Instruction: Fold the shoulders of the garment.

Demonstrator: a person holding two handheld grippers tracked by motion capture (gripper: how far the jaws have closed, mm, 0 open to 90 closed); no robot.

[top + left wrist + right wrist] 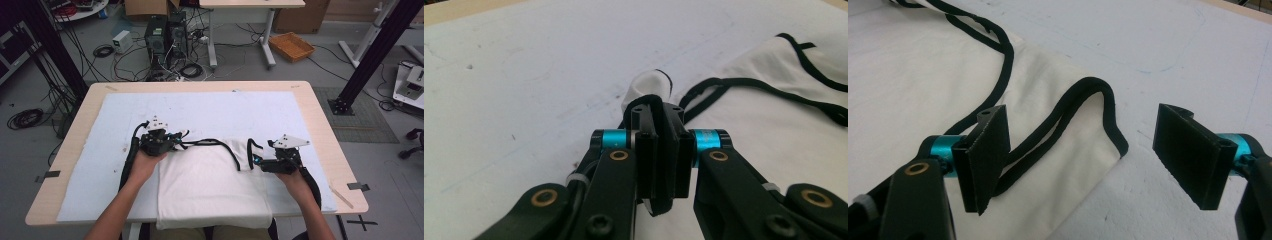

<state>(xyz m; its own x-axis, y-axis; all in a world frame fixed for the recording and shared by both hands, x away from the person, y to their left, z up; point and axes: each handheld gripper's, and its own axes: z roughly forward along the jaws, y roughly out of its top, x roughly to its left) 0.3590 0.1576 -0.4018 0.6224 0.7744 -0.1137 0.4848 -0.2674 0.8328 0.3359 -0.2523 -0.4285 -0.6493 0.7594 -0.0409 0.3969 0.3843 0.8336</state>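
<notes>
A white sleeveless top [210, 182] with black trim lies flat on the white cloth, its hem hanging over the near table edge. My left gripper [178, 136] is at the top's upper left corner. In the left gripper view that gripper [658, 112] is shut on the black-edged shoulder strap [651, 85], a bunch of white fabric sticking out past the jaws. My right gripper [256, 161] sits at the top's upper right corner. Seen along its own jaws, the right gripper [1083, 114] stands wide open, with the black loop of the other strap [1068, 107] lying on the cloth between the jaws, untouched.
A white cloth [200, 107] covers most of the wooden table [320, 130]. Bare cloth stretches behind the garment. Beyond the table, the floor holds computer towers [165, 32], tangled cables and an orange basket [291, 46]. Black frame posts [372, 55] stand at both sides.
</notes>
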